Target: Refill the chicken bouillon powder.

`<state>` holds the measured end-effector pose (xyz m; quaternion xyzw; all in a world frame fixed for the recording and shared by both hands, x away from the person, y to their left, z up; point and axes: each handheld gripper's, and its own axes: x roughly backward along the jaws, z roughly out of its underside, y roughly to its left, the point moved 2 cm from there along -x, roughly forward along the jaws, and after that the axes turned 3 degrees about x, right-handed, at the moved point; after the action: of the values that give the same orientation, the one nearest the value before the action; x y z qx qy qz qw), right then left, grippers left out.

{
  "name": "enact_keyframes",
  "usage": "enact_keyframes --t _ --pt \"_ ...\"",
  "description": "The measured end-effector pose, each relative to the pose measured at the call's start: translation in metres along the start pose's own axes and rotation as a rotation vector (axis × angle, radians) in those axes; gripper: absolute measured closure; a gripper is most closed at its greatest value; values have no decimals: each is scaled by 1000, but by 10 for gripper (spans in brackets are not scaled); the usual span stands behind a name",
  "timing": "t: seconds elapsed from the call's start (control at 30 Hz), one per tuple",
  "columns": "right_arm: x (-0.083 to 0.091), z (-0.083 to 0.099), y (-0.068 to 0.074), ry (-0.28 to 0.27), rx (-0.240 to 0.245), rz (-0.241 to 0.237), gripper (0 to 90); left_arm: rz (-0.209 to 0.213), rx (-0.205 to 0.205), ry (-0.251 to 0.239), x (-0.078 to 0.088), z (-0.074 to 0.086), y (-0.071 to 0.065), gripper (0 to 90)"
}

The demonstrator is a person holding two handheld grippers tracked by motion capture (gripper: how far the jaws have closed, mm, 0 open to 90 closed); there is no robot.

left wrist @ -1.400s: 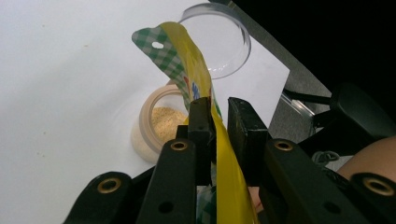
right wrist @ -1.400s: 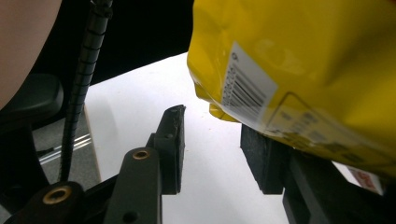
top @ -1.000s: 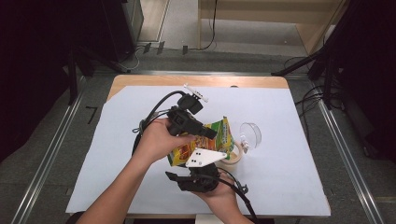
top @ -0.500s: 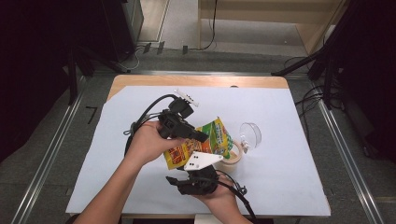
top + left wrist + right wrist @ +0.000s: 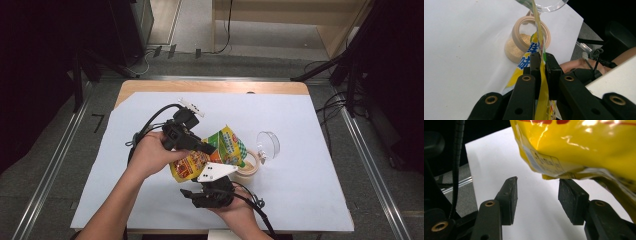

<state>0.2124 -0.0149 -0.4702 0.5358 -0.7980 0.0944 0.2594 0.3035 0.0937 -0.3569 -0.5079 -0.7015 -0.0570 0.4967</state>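
While I work at the table, this is how things lie.

Table: covered by a white sheet, with a bare wooden strip along the far edge.

Pouch: yellow and green, held up over the middle of the sheet, just left of the jar. In the left gripper view it runs edge-on between my jaws and up past the jar's mouth. In the right gripper view its yellow bottom hangs above my jaws.

Left tongs: my left hand brings them in from the left. The jaws are clamped tight on the pouch, pressing its film flat from both sides.

Right tongs: my right hand holds them at the near edge, just under the pouch. The jaws stand about half apart with only white sheet between them. They have just been opening, and they hold nothing. The right-hand pad sits right under the pouch's bottom corner; whether it touches I cannot tell.

Jar: tan, lidless, standing on the sheet just right of the pouch, with pale powder inside.

Lid: clear, just right of the jar, tilted on its edge.
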Motion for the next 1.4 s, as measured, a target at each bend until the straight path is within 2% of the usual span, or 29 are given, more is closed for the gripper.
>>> enact_keyframes --t 0.17,0.33,0.47,0.7,0.83,1.13,1.17,1.3,1.4 --pt "-3 4 -4 12 5 -1 527 8 9 13 -2 4 4 866" --pt "-3 5 -6 15 26 5 544 14 -1 13 -5 4 5 860" --pt "-4 6 -6 19 25 -3 549 9 -9 32 -9 4 6 851" --pt "-4 6 -7 27 32 -3 552 10 -22 32 -11 5 7 856" --pt "-4 7 -6 29 40 1 550 8 -14 42 -9 6 8 873" --pt "-4 6 -4 23 48 1 539 33 -25 24 -2 11 13 890" --pt "-4 6 -4 22 46 0 538 31 -25 18 -2 11 13 890" --pt "-3 6 -5 17 43 3 536 66 -41 -8 4 11 15 892" --pt "-2 6 -7 11 40 6 535 67 -50 -20 6 11 14 892"
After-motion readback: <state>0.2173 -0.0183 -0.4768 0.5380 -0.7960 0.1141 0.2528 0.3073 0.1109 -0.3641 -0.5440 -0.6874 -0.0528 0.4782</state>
